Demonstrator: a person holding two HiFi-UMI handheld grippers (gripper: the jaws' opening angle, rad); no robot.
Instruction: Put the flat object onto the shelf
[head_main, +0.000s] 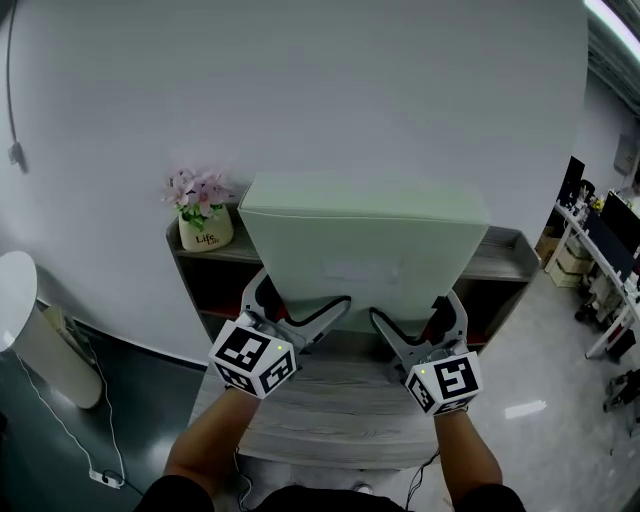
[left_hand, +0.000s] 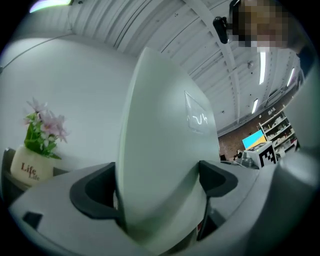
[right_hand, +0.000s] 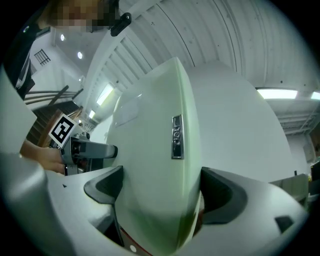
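A flat pale green case (head_main: 362, 250) is held up on edge in front of the shelf (head_main: 505, 262), tilted back toward the wall. My left gripper (head_main: 300, 318) is shut on its lower left edge, and my right gripper (head_main: 415, 325) is shut on its lower right edge. In the left gripper view the pale green case (left_hand: 165, 160) fills the gap between the dark jaw pads (left_hand: 95, 195). The right gripper view shows the same pale green case (right_hand: 155, 180) clamped, with a small metal badge (right_hand: 177, 137) on its edge. The case hides the middle of the shelf.
A cream pot of pink flowers (head_main: 203, 215) stands on the shelf's left end, close to the case's left edge. A wooden table top (head_main: 330, 420) lies below my grippers. A white round lamp (head_main: 30, 325) is at the far left; desks and floor (head_main: 600, 300) lie to the right.
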